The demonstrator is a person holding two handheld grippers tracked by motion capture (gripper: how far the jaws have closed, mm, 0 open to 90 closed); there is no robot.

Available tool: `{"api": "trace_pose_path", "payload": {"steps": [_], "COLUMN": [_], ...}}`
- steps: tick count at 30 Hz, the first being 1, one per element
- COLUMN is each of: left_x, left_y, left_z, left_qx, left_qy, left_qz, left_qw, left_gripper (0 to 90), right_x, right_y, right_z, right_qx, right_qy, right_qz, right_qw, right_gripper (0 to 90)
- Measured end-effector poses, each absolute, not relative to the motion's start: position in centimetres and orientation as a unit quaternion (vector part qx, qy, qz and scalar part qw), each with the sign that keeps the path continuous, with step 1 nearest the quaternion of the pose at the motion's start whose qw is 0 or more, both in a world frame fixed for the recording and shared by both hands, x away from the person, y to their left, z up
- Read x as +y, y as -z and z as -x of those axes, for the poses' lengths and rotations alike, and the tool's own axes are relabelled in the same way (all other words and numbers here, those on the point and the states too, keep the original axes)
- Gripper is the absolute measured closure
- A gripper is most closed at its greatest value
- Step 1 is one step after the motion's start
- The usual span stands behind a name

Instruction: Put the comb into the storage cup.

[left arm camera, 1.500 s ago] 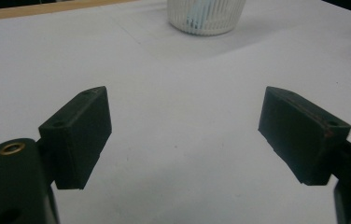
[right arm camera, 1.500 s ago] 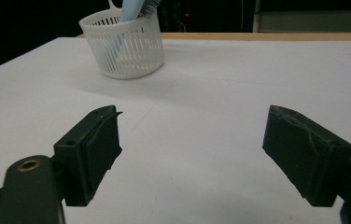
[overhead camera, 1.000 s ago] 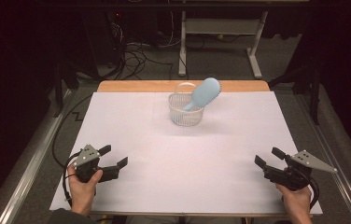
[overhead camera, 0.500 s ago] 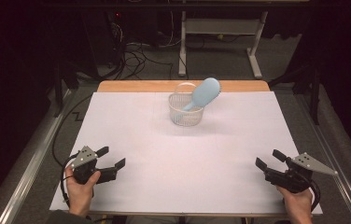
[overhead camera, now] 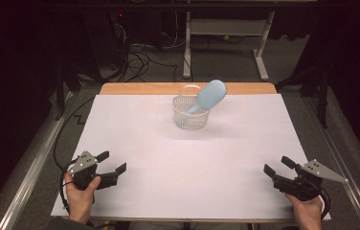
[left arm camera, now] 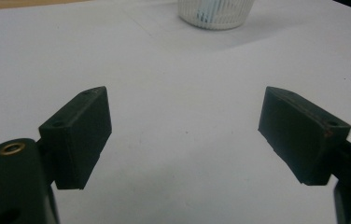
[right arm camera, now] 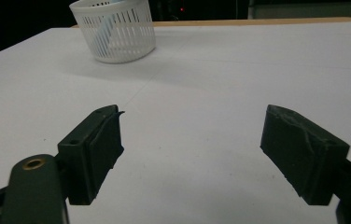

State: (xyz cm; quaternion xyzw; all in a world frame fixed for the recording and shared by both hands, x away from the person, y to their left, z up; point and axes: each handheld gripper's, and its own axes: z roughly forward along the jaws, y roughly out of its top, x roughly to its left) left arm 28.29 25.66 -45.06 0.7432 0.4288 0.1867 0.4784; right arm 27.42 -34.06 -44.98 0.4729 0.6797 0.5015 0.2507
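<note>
At the near left corner of the table (overhead camera: 135, 139), the left gripper (overhead camera: 111, 167) rests with jaws spread wide, empty. At far centre, a white slotted basket (overhead camera: 190, 119) holds a light-blue hairbrush (overhead camera: 210, 96) leaning out rightward; both look light and rigid, the brush head likely the easiest hold. The gripper views cut that head off. At near right, the right gripper (overhead camera: 277, 168) gapes, holding nothing.

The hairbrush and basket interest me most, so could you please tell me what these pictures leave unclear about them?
- Hairbrush handle end, high view: hidden inside the white basket.
- Basket rim and brush head, left gripper view: cut off by the top edge.
- Brush head, right gripper view: cut off above; just pale blue behind the slats.
- Bristles, high view: too small to judge.
</note>
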Motion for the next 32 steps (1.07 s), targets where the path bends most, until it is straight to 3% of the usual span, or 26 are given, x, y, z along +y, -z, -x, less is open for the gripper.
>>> {"api": "trace_pose_path", "payload": {"steps": [32], "left_x": [25.90], "left_y": [45.71], "left_z": [-28.23], "left_qx": [0.432], "left_qy": [-0.182], "left_qz": [-0.742], "left_qw": [0.479], "left_gripper": [18.1], "right_x": [-34.09], "right_y": [45.47], "right_z": [-27.05], "right_qx": [0.691], "right_qy": [-0.488], "right_qz": [-0.470], "right_qw": [0.254], "right_gripper": [20.6]}}
